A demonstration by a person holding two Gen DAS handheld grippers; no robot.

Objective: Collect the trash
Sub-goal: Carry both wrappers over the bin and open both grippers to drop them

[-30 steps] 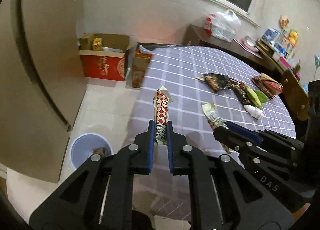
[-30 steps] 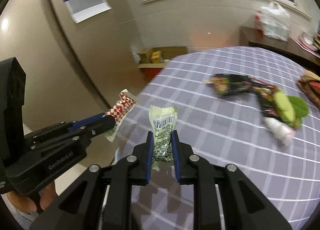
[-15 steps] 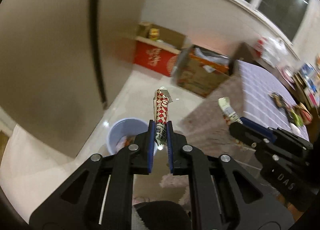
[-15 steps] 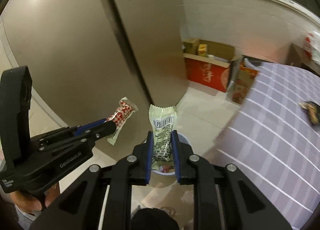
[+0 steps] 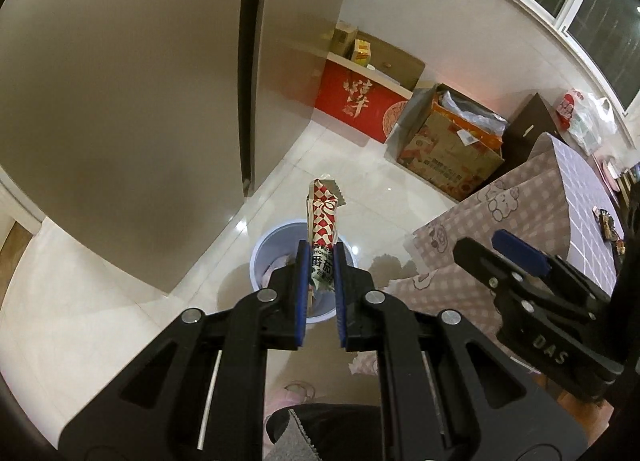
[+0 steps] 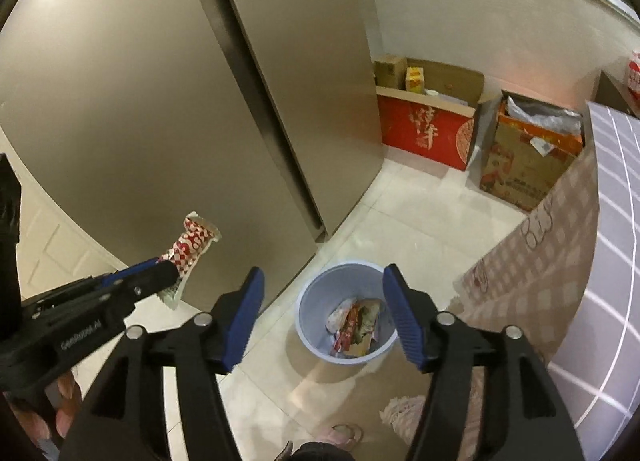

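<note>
Red-checked wrapper (image 5: 322,227) clenched in your left gripper (image 5: 319,261); your right gripper (image 6: 322,293) hangs released above the blue bin (image 6: 310,309)

open floor around bin (image 6: 347,311), fridge (image 6: 160,101) to its left, tablecloth (image 6: 540,261) draping right, boxes (image 6: 528,165) beyond

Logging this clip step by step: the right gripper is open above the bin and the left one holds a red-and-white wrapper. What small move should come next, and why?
Probably open the left gripper to drop the red-and-white wrapper. In its own view the wrapper sits clamped right over the blue bin; the right gripper is open with nothing in it, and wrappers already lie in the bin.
</note>
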